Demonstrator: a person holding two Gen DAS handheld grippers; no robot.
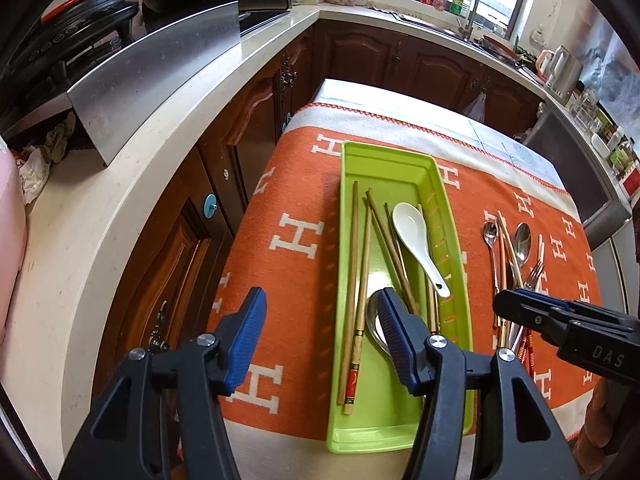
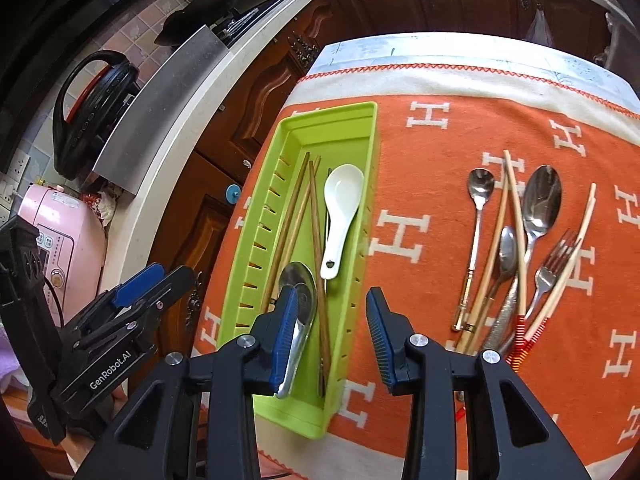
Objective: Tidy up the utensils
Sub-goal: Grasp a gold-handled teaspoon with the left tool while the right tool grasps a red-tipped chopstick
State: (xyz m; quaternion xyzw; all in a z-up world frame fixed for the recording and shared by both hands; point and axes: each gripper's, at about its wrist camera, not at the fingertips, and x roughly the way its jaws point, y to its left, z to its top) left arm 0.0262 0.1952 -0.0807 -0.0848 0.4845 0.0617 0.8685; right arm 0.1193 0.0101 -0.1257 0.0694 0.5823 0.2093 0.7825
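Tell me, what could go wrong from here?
The green tray sits close to the table's near edge, so a bump might push it off. The leftover pile of spoons, fork and chopsticks lies crossed, so picking one could drag others. The right gripper, jaws open, might catch the tray's wall.

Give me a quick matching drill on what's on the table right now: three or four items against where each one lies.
Items:
1. white ceramic spoon
2. fork
3. large steel spoon
4. brown chopsticks

Places:
A. on the orange cloth, right of the green tray
B. tray, near end, beside the right gripper's left finger
C. tray, along its slotted left wall
D. tray, right side, bowl pointing away

Pairs: 1-D, 2-A, 3-B, 4-C
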